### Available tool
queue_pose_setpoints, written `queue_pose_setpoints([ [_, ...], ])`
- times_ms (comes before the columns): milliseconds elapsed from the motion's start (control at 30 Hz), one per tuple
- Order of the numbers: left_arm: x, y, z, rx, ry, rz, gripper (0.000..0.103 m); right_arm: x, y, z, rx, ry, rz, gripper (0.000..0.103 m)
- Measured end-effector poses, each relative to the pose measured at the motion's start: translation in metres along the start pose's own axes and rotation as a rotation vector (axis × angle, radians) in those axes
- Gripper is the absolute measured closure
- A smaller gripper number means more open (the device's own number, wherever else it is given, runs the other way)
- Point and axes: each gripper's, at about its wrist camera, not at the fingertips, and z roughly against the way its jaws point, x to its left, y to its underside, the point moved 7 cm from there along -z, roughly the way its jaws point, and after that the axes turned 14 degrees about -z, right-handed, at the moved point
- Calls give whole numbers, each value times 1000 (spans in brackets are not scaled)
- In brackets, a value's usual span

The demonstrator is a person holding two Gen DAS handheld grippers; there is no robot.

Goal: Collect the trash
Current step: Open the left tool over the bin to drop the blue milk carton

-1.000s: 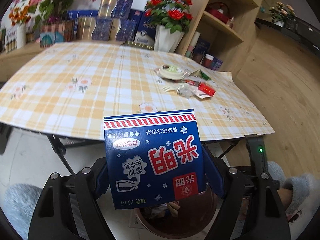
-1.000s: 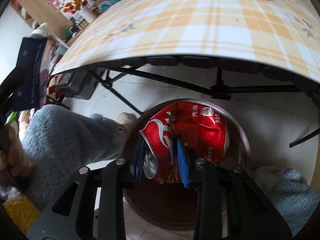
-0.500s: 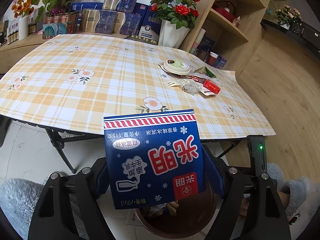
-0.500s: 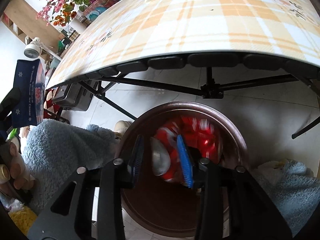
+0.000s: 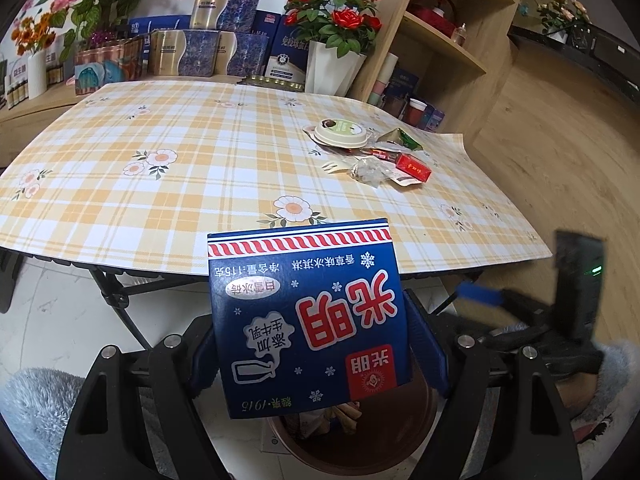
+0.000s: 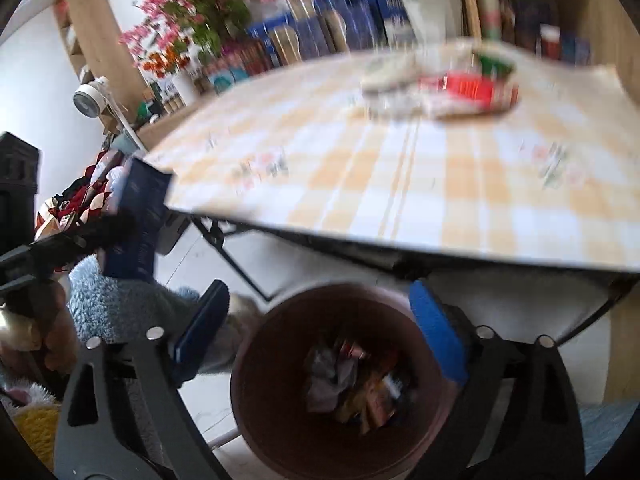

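My left gripper is shut on a blue ice-cream carton, held upright just off the near table edge and above the brown bin. In the right wrist view the carton shows at the far left. My right gripper hangs over the bin, its jaws opening wide with nothing between them. Crumpled wrappers lie inside the bin, blurred. On the checked table lie a paper lid, clear plastic, a red pack and a green wrapper.
Black folding table legs stand just behind the bin. A person's fuzzy grey-blue sleeve is at the left. Flower vase and boxes line the table's far side. A wooden shelf stands at the right.
My right gripper let go of the crushed red can, which dropped into the bin, then opened wide and rose, tilting up toward the table. The left gripper kept still with the carton.
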Motion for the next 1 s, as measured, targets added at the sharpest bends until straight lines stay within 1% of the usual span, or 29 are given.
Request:
queue_pose_setpoints([
  [100, -8, -1, -3, 10, 13, -31, 25, -3, -14, 20, -73, 43, 39, 6],
  [200, -20, -4, -7, 12, 41, -83, 25, -16, -29, 38, -134, 98, 48, 6],
  [300, -35, -6, -16, 21, 53, -161, 25, -32, -45, 48, -178, 143, 18, 6],
  [367, -50, -5, -26, 38, 54, -241, 25, -45, -56, 55, -200, 168, -26, 6],
  [467, -69, 4, -40, 58, 68, -333, 25, -57, -62, 70, -245, 178, -53, 6],
  [567, -81, 15, -52, 98, 88, -390, 25, -70, -62, 74, -258, 227, -52, 6],
  [700, -85, 27, -65, 159, 118, -403, 25, -85, -53, 72, -253, 246, -96, 6],
  [767, -82, 35, -76, 212, 131, -387, 25, -88, -47, 68, -239, 254, -105, 6],
  [867, -78, 41, -83, 243, 140, -363, 25, -89, -45, 66, -233, 257, -108, 6],
  [1000, -73, 43, -86, 258, 146, -329, 25, -92, -45, 65, -232, 255, -120, 6],
])
